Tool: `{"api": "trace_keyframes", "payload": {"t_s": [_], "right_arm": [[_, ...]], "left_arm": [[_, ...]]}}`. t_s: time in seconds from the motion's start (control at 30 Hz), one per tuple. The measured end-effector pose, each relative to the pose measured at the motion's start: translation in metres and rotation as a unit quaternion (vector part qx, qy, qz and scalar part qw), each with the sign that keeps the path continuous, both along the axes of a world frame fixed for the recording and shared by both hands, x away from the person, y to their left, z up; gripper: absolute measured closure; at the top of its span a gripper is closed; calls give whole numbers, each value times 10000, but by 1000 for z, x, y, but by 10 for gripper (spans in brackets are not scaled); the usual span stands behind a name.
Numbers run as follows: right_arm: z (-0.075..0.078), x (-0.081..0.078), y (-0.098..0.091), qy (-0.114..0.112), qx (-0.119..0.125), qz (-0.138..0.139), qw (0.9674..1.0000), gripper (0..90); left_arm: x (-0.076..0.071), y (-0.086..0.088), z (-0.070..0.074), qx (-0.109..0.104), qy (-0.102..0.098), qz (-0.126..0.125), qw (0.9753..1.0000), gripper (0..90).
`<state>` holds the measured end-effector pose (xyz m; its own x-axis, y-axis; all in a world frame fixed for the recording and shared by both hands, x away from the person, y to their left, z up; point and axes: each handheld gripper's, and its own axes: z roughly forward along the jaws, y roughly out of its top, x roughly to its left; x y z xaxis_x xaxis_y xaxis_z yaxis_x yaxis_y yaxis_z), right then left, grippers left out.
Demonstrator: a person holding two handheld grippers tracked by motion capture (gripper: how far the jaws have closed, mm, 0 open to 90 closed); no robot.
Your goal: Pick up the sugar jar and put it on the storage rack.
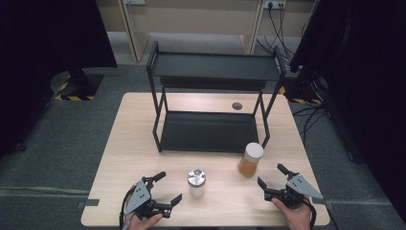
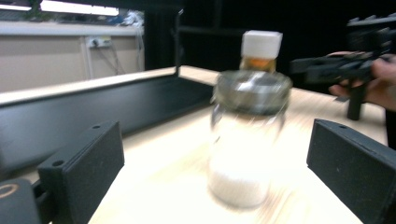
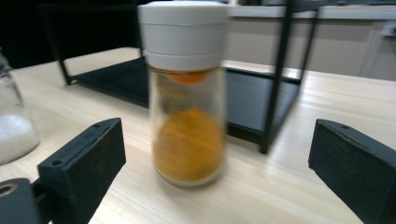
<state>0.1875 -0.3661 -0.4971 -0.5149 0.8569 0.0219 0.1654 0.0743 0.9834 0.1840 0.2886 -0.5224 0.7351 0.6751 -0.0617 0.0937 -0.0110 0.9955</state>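
Note:
A clear jar with a metal lid [image 1: 196, 182] holding white grains stands near the table's front middle; in the left gripper view this jar [image 2: 245, 137] is just ahead of the jaws. My left gripper [image 1: 167, 188] is open to its left, nothing between the jaws. A taller jar with a white lid [image 1: 251, 159] and orange contents stands to the right; in the right gripper view that jar [image 3: 187, 93] stands upright ahead of the jaws. My right gripper [image 1: 270, 176] is open below and right of it, apart from it.
A black two-tier metal rack [image 1: 210, 132] stands on the far half of the wooden table [image 1: 129, 143], its lower shelf bare. A small dark disc [image 1: 237, 106] sits on the table behind it. The other hand's gripper [image 2: 350, 65] appears at far right.

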Motion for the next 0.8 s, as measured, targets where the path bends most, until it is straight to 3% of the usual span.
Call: {"api": "trace_keyframes", "payload": {"t_s": [0.17,0.53,0.8], "right_arm": [[-5,-12,-2,-88,40,-269,9996,42],[-6,-11,-6,-90,95,-235,9996,37],[-5,-11,-6,-81,93,-285,9995,37]], "left_arm": [[-1,-2,-3,-37,-35,-8,10000,47],[0,-3,-4,-87,-38,-111,9999,52],[8,-17,5,-125,-103,-288,9995,72]]}}
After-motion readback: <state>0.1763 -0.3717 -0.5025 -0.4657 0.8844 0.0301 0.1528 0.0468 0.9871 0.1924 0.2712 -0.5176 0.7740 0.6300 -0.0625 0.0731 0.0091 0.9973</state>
